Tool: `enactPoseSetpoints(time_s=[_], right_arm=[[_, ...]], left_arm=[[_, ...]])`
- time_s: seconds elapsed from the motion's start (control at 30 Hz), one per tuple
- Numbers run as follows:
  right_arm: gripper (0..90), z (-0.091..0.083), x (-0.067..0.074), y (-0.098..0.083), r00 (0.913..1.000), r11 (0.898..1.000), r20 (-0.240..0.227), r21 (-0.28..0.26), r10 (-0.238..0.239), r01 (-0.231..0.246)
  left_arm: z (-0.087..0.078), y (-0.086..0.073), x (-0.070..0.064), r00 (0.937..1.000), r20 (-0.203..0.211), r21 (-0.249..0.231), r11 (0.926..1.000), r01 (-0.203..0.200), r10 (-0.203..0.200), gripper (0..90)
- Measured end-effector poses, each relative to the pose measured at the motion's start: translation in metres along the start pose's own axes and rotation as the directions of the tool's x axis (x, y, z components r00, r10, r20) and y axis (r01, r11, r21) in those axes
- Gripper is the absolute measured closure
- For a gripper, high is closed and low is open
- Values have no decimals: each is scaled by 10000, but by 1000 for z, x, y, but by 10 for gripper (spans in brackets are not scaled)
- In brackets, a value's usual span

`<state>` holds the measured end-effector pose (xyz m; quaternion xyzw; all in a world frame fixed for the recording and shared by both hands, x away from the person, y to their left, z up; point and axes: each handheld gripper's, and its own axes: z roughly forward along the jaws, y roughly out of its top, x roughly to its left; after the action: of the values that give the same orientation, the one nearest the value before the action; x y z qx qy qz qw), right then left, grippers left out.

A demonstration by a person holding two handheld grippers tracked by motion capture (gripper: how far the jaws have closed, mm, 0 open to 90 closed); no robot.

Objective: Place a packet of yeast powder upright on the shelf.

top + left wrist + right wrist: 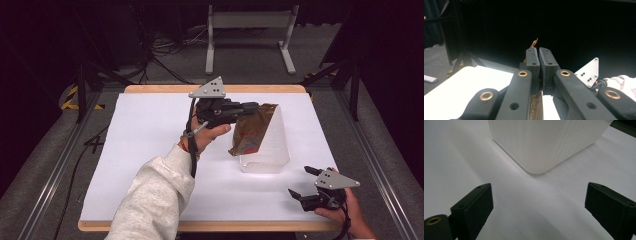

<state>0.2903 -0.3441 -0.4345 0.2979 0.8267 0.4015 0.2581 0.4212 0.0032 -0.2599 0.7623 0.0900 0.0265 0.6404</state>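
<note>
Crinkled brown snack bag (pixel 248 131) pinched at top by left gripper (pixel 248 107), lifted from white ribbed bin (pixel 267 150). Right gripper (pixel 303 181) held spread wide, near right.

**Left gripper clamped and raised, right gripper spread and low**

The person's left arm, in a pale grey knit sleeve (pixel 152 195), reaches forward from the bottom edge toward the table's middle. Its hand (pixel 209 134) holds the black two-jaw left gripper (pixel 250 107) raised, its grey three-cornered plate on top, jaws pointing to the person's right and pressed nearly together on the edge of a brown crinkled bag (pixel 251 127). The right hand (pixel 345 210) holds the black two-jaw right gripper (pixel 303 182) low at the table's near right corner, jaws spread wide apart with nothing between them.
</note>
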Motion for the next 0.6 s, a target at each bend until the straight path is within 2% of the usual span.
enactPoseSetpoints(time_s=[0.33, 0.37, 0.53, 0.6], right_arm=[[87, 0, 1, 0, 10000, 10000, 12, 28, -52, 52], [87, 0, 1, 0, 10000, 10000, 24, 20, -56, 56], [87, -1, 1, 0, 10000, 10000, 36, 6, -27, 27], [87, -1, 1, -1, 10000, 10000, 53, 23, -67, 67]], left_arm=[[22, 0, 0, 9993, 356, -12, 10000, -75, 75, 869], [27, -1, 1, 9986, 511, -30, 9999, -99, 101, 869], [35, -4, 5, 9972, 721, -92, 9997, -215, 221, 869], [38, -6, 8, 9971, 746, -88, 9999, -142, 148, 869]])
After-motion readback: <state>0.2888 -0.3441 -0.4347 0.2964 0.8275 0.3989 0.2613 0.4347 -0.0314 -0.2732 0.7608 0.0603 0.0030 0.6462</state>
